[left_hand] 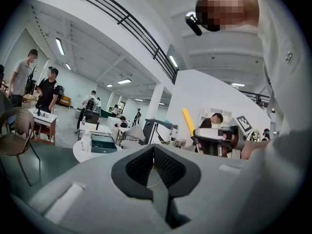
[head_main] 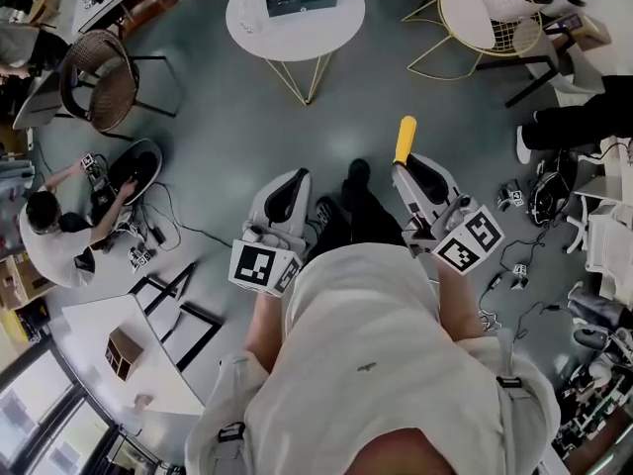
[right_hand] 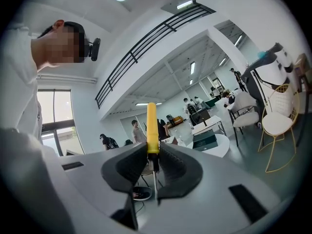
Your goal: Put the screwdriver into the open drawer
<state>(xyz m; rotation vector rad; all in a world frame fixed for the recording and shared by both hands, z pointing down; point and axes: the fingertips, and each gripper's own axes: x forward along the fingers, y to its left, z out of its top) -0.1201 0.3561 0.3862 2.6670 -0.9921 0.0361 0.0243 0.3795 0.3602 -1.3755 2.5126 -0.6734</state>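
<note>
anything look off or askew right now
Only the grip: the right tool pinches the yellow-handled screwdriver at the handle's base, so most of the handle sticks out past the jaws. Nothing looks spilled or damaged.

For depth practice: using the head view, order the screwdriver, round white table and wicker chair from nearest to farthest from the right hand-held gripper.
1. Screwdriver, clamped in the right hand-held gripper.
2. Round white table, ahead, centre.
3. Wicker chair, far left.
</note>
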